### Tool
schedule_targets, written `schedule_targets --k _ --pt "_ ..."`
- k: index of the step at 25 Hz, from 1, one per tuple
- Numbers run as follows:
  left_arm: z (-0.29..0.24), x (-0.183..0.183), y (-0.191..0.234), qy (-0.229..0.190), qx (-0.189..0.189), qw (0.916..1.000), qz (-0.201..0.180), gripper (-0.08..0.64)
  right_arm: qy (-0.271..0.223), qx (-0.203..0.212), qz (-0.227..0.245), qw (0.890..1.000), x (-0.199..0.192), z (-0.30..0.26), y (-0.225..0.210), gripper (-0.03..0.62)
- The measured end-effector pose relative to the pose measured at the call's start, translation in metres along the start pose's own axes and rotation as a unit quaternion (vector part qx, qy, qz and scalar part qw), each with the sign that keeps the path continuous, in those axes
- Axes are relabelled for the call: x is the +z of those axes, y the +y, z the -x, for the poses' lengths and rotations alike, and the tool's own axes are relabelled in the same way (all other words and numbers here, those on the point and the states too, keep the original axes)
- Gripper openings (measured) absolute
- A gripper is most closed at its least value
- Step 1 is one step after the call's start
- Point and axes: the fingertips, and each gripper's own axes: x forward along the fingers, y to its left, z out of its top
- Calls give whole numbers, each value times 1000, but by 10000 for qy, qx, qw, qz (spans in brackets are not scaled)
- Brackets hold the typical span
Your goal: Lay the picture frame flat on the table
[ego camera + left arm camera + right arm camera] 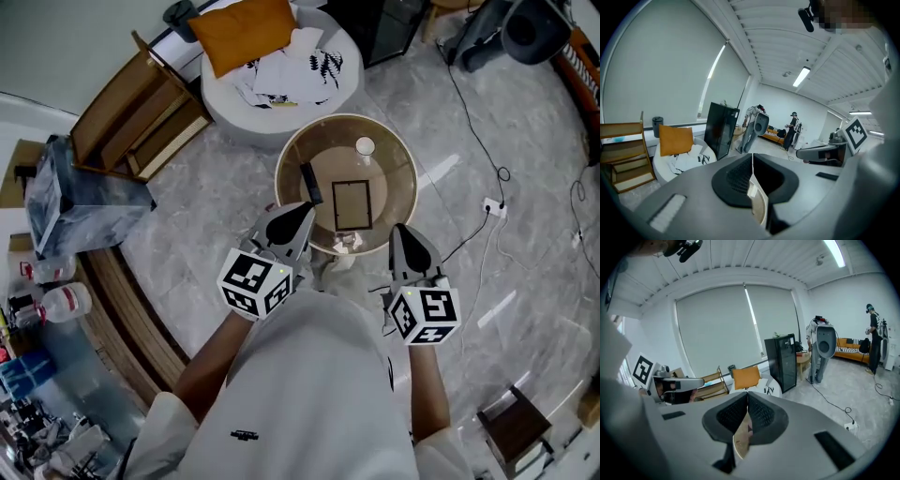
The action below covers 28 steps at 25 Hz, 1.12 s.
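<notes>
The picture frame (352, 204), dark-edged with a pale middle, lies flat near the centre of the round tan table (394, 202) in the head view. Beside it lie a black bar-shaped object (310, 183), a small white disc (365, 145) and a crumpled white scrap (347, 242). My left gripper (304, 214) hangs over the table's near left rim, its jaws shut and nothing between them. My right gripper (400, 232) is held at the near right rim, also shut and holding nothing. Both gripper views look out level across the room, with the closed jaws of the left gripper (752, 155) and right gripper (747, 394) in the foreground.
A white round seat (328, 89) with an orange cushion (244, 33) stands beyond the table. A wooden rack (141, 122) and a marbled box (80, 192) stand at left. A power strip (494, 207) with cables lies on the floor at right. A dark stool (514, 427) is at lower right.
</notes>
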Motion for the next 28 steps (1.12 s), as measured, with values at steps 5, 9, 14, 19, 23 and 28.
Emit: schedule_targets --k 5,9,14,19,23,28 --pt "3 3 -5 -28 -91 9999 -99 11 -260 -227 156 9993 9 11 -3 5" --pt "0 11 -8 -78 -117 9998 -155 11 -311 -279 185 9990 13 13 -8 5" --pt "-2 20 -6 -135 -140 9997 -138 10 -338 -330 165 9987 16 11 -10 5" --pt "-4 27 -3 -160 -156 9996 -198 11 -432 -319 112 9985 25 7 -9 5" --pt "-6 28 1 -182 -124 9996 -169 10 -443 -345 127 9983 26 4 -9 5" --pt "-4 26 3 -173 -121 9996 -162 10 -443 -321 192 9983 26 1 -6 5"
